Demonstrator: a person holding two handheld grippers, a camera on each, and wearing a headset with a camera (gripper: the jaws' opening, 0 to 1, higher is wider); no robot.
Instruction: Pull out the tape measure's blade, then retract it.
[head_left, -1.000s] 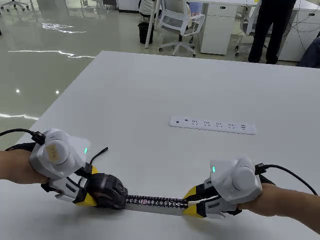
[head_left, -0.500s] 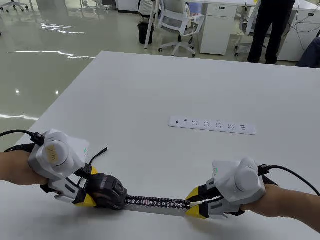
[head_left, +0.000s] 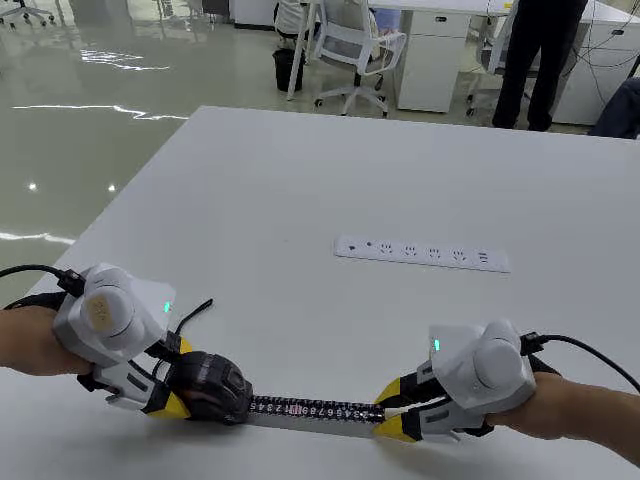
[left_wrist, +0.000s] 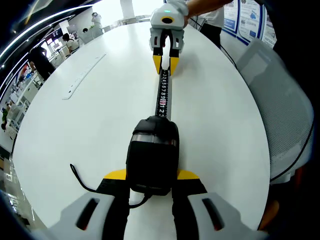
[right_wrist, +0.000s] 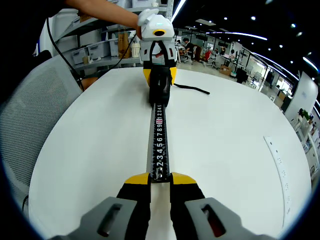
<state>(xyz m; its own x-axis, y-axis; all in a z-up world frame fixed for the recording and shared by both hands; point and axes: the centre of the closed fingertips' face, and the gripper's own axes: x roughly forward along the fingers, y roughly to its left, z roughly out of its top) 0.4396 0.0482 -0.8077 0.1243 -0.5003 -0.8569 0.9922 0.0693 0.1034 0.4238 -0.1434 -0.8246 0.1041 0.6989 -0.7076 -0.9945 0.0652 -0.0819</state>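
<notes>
The head view looks down from above the tape measure (head_left: 210, 387), across the table (head_left: 350, 170). The left gripper view sits close behind its case, facing along the blade (left_wrist: 163, 92). The right gripper view faces back from the blade's tip. All three share the blade.

A power strip (head_left: 421, 254) interrupts the seemingly open table (head_left: 300, 180).

Glossy floor (head_left: 80, 110) is reflecting ceiling lights (right_wrist: 240, 35). Office chair (head_left: 355, 45) and white cabinet (head_left: 437, 60) are standing beyond the white table (head_left: 300, 170); a person (head_left: 540, 55) is standing by the cabinet. Mesh chair (right_wrist: 35, 125) is sitting tableside.
</notes>
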